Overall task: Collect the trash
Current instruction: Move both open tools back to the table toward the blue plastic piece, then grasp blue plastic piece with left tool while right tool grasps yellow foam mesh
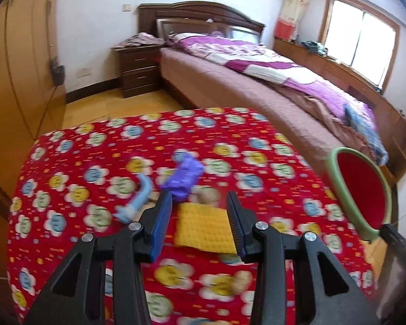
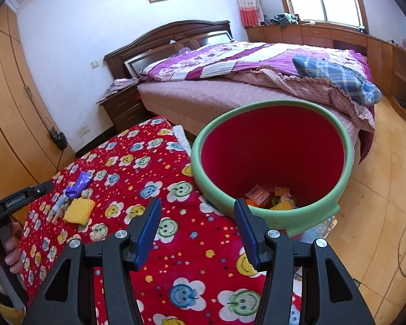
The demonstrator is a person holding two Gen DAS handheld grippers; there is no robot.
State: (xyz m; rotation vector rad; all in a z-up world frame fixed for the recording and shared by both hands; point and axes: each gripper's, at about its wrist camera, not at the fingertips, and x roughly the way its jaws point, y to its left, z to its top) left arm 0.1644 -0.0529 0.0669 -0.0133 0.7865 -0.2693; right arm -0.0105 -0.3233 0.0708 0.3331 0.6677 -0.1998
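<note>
Jaws of the left gripper (image 1: 200, 216) stood apart over the yellow wrapper (image 1: 204, 230) on the tablecloth (image 1: 67, 189), where closing might have snagged cloth; right gripper (image 2: 197, 230) hung empty.

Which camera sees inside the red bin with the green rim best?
The right wrist view. It looks down into the bin, showing wrappers lying at its bottom. The left wrist view catches the bin at its right edge, with only rim and red wall visible.
</note>
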